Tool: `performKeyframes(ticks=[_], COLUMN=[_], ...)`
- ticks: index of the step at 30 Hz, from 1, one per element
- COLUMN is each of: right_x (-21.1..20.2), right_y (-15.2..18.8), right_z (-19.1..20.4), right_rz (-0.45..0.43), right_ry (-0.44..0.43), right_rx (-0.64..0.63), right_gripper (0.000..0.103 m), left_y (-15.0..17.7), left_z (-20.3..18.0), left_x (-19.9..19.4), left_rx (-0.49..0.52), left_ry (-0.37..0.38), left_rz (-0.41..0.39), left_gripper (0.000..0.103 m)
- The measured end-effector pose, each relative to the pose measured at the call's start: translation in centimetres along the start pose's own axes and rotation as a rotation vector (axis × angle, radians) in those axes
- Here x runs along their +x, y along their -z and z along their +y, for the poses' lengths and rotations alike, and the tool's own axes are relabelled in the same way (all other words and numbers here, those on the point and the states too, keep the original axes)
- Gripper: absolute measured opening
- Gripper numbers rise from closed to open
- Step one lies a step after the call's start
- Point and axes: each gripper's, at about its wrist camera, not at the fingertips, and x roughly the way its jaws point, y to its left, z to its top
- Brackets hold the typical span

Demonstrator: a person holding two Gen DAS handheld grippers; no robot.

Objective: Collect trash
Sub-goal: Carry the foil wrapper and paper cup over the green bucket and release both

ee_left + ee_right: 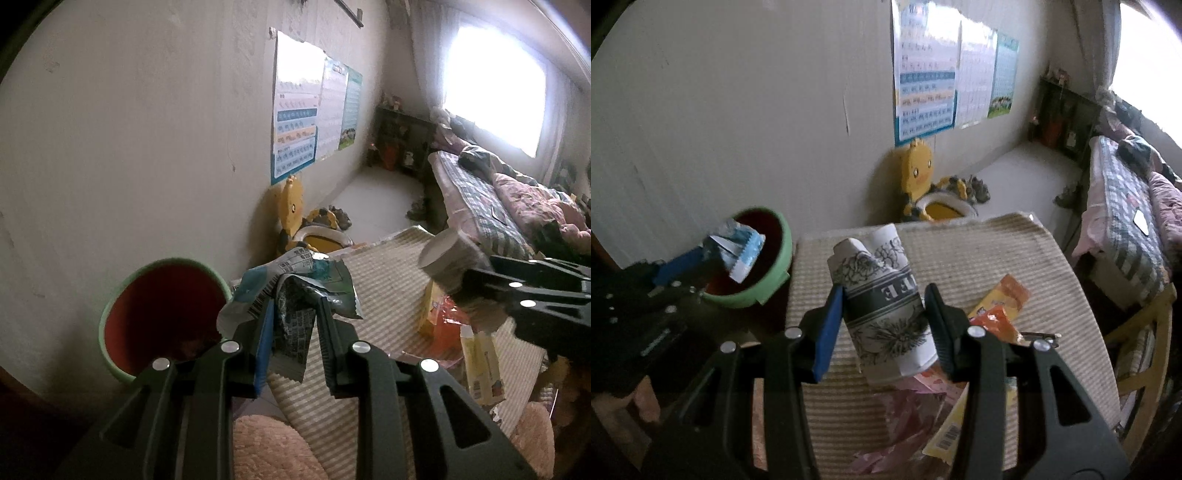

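A pale wall [738,110] carries printed charts [925,74]. Bright daylight floods through a window [495,88] above a bed [476,199] with checked covers. A dark shelf [1063,118] stands in the far corner on the white floor [376,195].

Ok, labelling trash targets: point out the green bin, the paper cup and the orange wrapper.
green bin [777,236], right wrist view, its rim.
paper cup [886,314], right wrist view, its printed side.
orange wrapper [1001,314], right wrist view, its middle.

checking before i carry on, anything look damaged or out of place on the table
Yes. The paper cup between the right gripper's fingers is crushed and creased, tilted on its side. Loose snack wrappers lie scattered on the striped mat. The left gripper holds a crumpled wrapper near the green bin.
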Motion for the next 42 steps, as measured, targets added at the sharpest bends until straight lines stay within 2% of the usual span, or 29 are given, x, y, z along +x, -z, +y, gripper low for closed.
performKeyframes(ticks=[6, 23, 30, 42], right_x=[-2.0, -0.9, 1.9, 8.5], right_y=[0.2, 0.7, 0.0, -3.8], right_z=[0.0, 2.2, 4.1, 9.4], right_rz=[-0.05, -0.026, 0.01, 0.08], right_ry=[-0.029, -0.092, -0.112, -0.239], right_rx=[0.015, 0.017, -0.019, -0.027], right_gripper=[0.044, 0.044, 0.044, 0.044], left_y=[-0.3, -0.7, -0.2, -1.1], left_z=[-0.3, 3.3, 7.4, 16.5], left_x=[-1.2, -0.9, 0.2, 3.0], left_rx=[0.01, -0.051, -0.112, -0.172], left_ry=[-0.025, -0.075, -0.118, -0.18], left_rz=[-0.017, -0.017, 0.001, 0.037], left_gripper=[0.022, 0.023, 0.021, 0.021])
